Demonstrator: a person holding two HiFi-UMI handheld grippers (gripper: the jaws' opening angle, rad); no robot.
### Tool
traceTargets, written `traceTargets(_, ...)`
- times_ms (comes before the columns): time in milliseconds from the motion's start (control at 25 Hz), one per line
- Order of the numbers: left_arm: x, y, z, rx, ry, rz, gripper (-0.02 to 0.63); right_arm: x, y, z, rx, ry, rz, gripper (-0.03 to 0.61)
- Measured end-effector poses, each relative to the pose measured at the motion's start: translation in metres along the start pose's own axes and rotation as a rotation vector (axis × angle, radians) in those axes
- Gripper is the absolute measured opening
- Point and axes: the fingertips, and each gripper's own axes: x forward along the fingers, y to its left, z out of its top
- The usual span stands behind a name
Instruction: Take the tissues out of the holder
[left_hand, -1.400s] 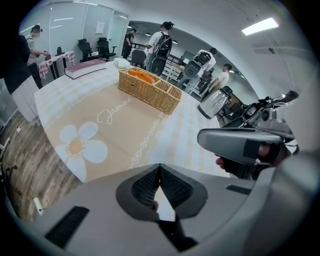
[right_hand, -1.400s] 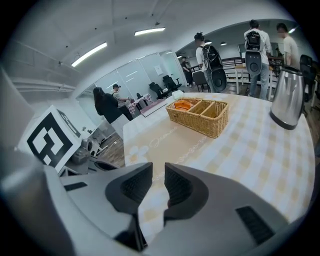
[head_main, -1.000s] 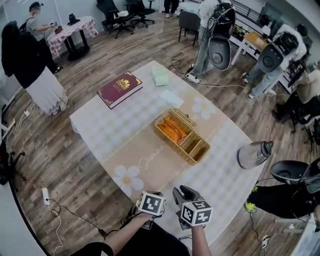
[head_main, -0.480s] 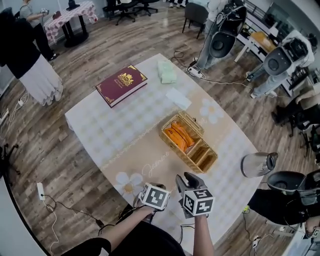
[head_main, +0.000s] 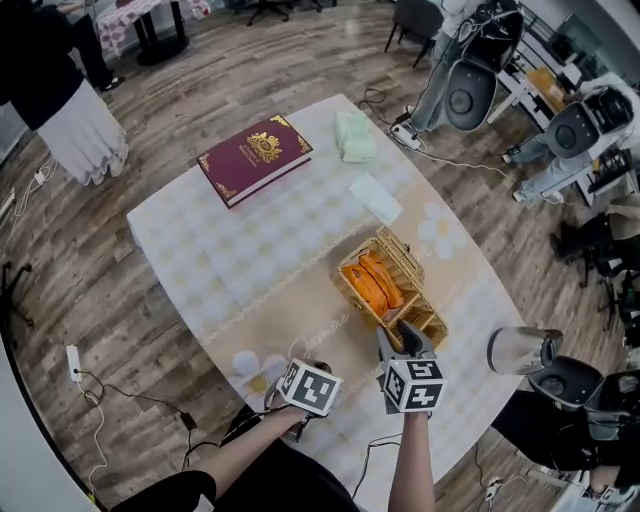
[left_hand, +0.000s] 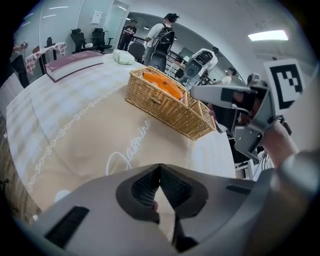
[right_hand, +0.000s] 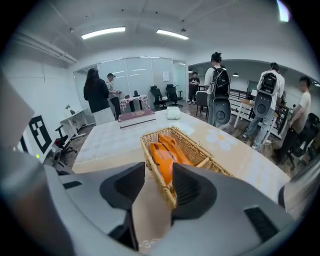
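Wicker holder (head_main: 412, 262) stood near desk (head_main: 250, 260) right edge | orange tissue pack (head_main: 372, 283) lay in its larger compartment | right gripper (head_main: 403, 338) at holder's near end, fingers (right_hand: 192, 190) opening, nothing between | left gripper (left_hand: 160, 172) over near edge, fingers together, empty
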Motion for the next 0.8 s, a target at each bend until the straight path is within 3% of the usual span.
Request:
traceTargets(240,0.002,0.014,0.009,-0.005,0.005,0.007,0.006,0.031,-0.025,0.024,-0.062,0.020,-0.029,0.169)
traceTargets(800,0.016,0.016,0.026,-0.005,0.024,-0.031,0.006,0.085,-0.041,0.030,-0.133,0.139,-0.047,0.167)
